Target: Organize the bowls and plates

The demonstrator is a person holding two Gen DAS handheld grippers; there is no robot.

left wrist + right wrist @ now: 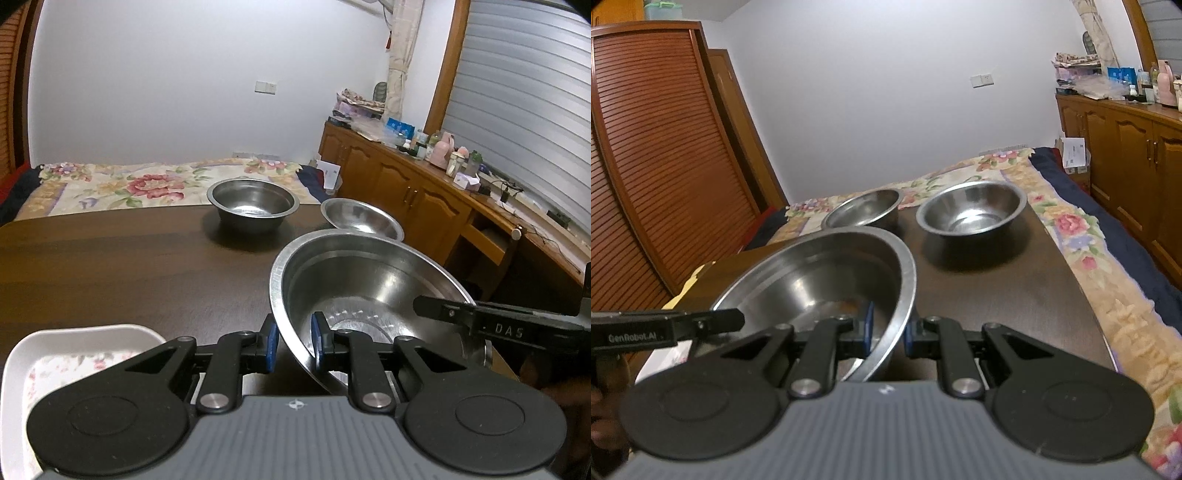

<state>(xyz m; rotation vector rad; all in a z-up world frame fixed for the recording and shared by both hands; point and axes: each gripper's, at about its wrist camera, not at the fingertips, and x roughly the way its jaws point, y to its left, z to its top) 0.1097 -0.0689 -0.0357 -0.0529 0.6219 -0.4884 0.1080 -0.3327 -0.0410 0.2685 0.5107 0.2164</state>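
Observation:
A large steel bowl (369, 280) (820, 273) hangs tilted over the near part of the dark wooden table (110, 258) (997, 295), gripped from both sides. My left gripper (294, 341) is shut on its left rim, blue pads on either side of the wall. On the opposite rim my right gripper (889, 332) is shut the same way. Each gripper's finger shows at the edge of the other's view. Two smaller steel bowls stand at the far end: one (253, 203) (864, 208) on the left, one (362, 218) (971, 212) on the right.
A white flower-patterned plate (55, 354) lies at the table's near left corner, beside my left gripper. Past the table is a bed with a floral cover (129, 184) (1089, 240). A wooden cabinet (406, 184) lines the right wall, a slatted wardrobe (646, 166) the left.

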